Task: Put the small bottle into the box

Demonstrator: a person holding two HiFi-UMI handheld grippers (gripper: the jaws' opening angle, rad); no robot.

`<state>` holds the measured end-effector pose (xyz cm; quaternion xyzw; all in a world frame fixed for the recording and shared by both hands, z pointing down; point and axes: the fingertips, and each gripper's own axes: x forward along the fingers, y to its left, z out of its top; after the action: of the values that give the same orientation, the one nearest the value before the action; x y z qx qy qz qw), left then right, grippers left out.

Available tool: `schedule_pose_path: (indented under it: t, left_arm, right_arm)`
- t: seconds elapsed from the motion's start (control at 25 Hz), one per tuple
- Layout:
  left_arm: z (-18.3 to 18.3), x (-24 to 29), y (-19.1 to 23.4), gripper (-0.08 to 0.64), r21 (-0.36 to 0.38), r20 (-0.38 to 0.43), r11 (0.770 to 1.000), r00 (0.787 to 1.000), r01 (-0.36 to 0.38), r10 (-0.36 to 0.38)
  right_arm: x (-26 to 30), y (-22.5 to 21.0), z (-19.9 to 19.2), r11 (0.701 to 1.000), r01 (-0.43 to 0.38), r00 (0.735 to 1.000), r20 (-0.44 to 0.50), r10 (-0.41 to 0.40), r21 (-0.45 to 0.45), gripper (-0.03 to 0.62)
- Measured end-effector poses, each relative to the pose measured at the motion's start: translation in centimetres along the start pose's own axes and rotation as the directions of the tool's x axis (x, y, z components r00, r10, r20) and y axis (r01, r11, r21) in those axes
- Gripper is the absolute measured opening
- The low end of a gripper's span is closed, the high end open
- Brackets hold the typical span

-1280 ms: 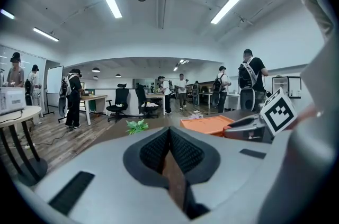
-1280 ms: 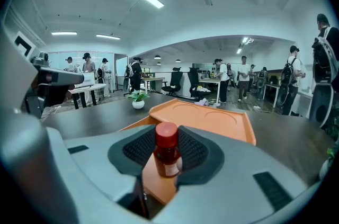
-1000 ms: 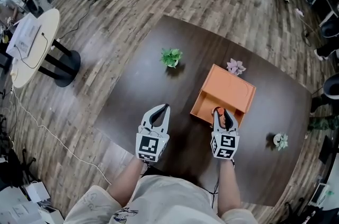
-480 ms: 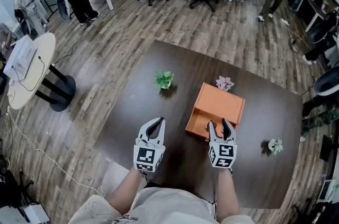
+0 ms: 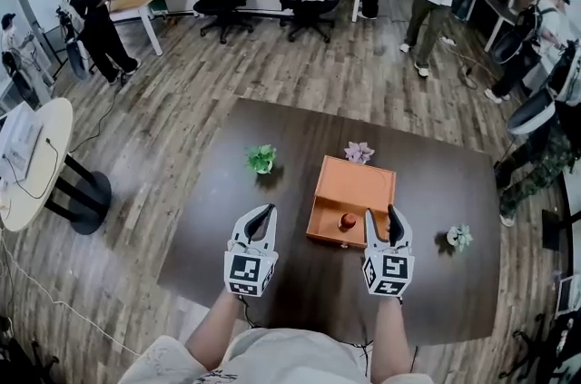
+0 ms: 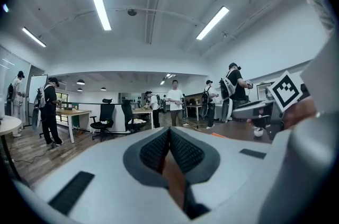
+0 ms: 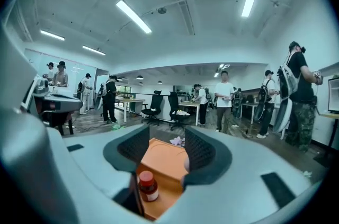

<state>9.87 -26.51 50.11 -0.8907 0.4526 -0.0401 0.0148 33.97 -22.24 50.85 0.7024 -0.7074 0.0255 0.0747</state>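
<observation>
Your left gripper (image 5: 270, 211) hangs over the dark table (image 5: 300, 291) with its jaws pressed together and nothing between them. Its cube bears only a black-and-white square marker, no words. Further right sits the orange box (image 5: 356, 173), and the small bottle (image 5: 346, 221) stands upright inside it, close to the front wall. It has a red cap and a pale label whose print is too small to read. Your right gripper (image 5: 381, 217) is just right of the bottle, above the box's front right corner. Its jaws have just been opening and now stand spread wide, holding nothing and clear of the bottle.
</observation>
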Motion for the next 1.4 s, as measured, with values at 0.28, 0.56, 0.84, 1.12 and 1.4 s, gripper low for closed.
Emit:
schedule_pose_path:
  t: [0.28, 0.56, 0.84, 1.12, 1.4]
  left_arm:
    - [2.0, 1.0, -1.3, 0.002, 0.034, 0.067, 0.996, 0.994, 0.081, -0.084]
    - [2.5, 1.3, -2.8, 0.002, 0.04, 0.09, 0.99, 0.986, 0.137, -0.14]
    - [2.8, 1.1, -4.5, 0.002, 0.052, 0.094, 0.981, 0.977, 0.187, -0.192]
    - [3.1, 1.2, -5.0, 0.002, 0.055, 0.098, 0.978, 0.974, 0.2, -0.205]
    - [3.0, 1.4, -4.8, 0.002, 0.053, 0.098, 0.979, 0.975, 0.196, -0.201]
  right_arm:
    - [-5.5, -4.0, 2.0, 0.986, 0.167, 0.984, 0.063, -0.167, 0.005, 0.213]
    - [-11.0, -7.4, 1.4, 0.95, 0.306, 0.948, 0.078, -0.31, 0.056, 0.213]
    - [-13.4, -7.7, 0.9, 0.935, 0.349, 0.933, 0.072, -0.354, 0.07, 0.213]
    - [-13.8, -7.8, 1.0, 0.933, 0.353, 0.931, 0.07, -0.357, 0.065, 0.213]
    - [-13.5, -7.8, 1.2, 0.934, 0.351, 0.932, 0.072, -0.355, 0.057, 0.213]
